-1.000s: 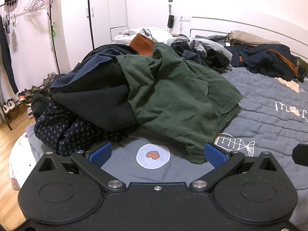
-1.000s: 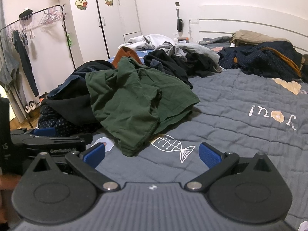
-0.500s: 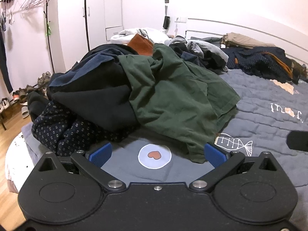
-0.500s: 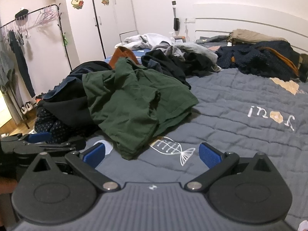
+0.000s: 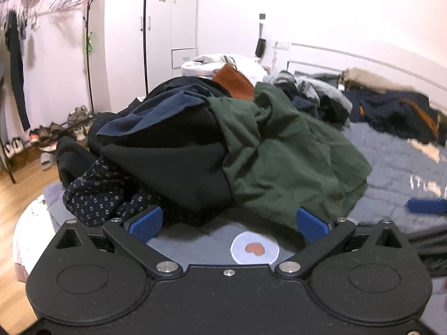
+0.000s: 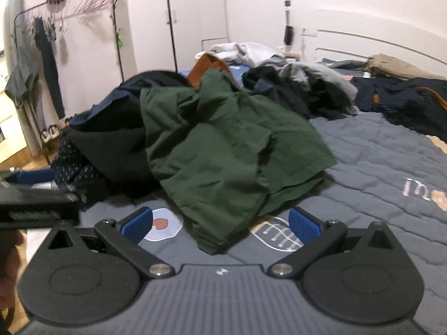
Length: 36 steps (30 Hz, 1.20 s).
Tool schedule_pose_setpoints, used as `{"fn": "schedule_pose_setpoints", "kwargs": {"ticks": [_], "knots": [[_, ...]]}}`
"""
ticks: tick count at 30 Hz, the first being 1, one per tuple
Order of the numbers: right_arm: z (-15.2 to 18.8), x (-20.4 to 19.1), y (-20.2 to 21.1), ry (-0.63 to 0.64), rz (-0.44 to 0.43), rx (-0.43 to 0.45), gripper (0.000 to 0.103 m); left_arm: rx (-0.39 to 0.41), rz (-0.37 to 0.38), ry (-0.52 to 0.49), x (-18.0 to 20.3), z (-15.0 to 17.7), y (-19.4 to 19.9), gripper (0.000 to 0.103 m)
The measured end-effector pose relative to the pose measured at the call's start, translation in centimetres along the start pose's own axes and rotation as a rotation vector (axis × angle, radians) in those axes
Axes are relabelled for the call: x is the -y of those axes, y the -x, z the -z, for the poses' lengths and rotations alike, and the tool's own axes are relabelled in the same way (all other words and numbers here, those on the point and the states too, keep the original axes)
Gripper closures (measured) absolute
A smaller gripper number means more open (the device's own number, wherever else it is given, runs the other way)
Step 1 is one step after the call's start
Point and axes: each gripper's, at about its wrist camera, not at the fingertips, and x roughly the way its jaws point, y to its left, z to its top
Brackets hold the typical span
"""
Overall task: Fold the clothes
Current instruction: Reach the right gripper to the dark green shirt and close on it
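A dark green garment (image 5: 282, 156) (image 6: 223, 150) lies crumpled on top of a heap of dark clothes (image 5: 167, 150) on the grey quilted bed (image 6: 391, 156). My left gripper (image 5: 229, 223) is open just short of the heap, with the green hem by its right finger and a navy patterned garment (image 5: 103, 192) by its left finger. My right gripper (image 6: 220, 223) is open too, and the green garment's lowest corner lies between its fingers. The left gripper shows at the left edge of the right wrist view (image 6: 36, 203).
More clothes (image 6: 293, 83) are piled further back, and dark blue ones (image 6: 405, 100) lie near the headboard. A clothes rack (image 5: 50, 28) and shoes (image 5: 56, 134) stand on the wooden floor to the left. White wardrobes (image 6: 181, 28) line the far wall.
Both grippers have moved forward to the heap, so the clothes look larger. The right gripper's fingers now flank the green garment's corner. Both stay open.
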Motion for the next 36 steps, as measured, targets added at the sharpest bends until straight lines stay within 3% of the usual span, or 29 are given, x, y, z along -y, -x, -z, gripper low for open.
{"fn": "schedule_pose_setpoints", "kwargs": {"ticks": [6, 13, 17, 20, 25, 26, 27, 30, 36], "knots": [[0.0, -1.9, -4.6, 0.097, 0.004, -0.051, 0.0, -0.003, -0.015, 0.076, -2.0, -1.0, -1.1, 0.0], [0.5, -2.9, -8.8, 0.138, 0.022, -0.119, 0.005, -0.051, 0.022, 0.25, -4.7, -1.5, -2.3, 0.0], [0.8, -2.9, -10.5, 0.124, 0.05, -0.146, 0.029, -0.057, 0.045, 0.302, -5.3, -1.7, -2.4, 0.0], [1.0, -2.9, -11.3, 0.132, 0.07, -0.161, 0.039, -0.057, 0.047, 0.307, -5.4, -1.8, -2.5, 0.0], [0.9, -2.0, -11.5, 0.076, 0.071, -0.151, 0.068, -0.063, 0.059, 0.309, -5.4, -1.8, -2.6, 0.0], [0.8, -1.8, -11.4, 0.058, 0.063, -0.147, 0.08, -0.064, 0.062, 0.302, -5.2, -1.8, -2.6, 0.0], [0.8, -1.5, -11.3, 0.04, 0.055, -0.142, 0.084, -0.065, 0.066, 0.295, -5.1, -1.8, -2.6, 0.0], [0.6, -0.7, -10.7, -0.019, 0.045, -0.121, 0.093, -0.068, 0.076, 0.274, -4.6, -1.8, -2.6, 0.0], [0.3, 0.9, -8.0, -0.13, 0.034, -0.058, 0.098, -0.068, 0.1, 0.24, -3.8, -1.8, -2.6, 0.0]]}}
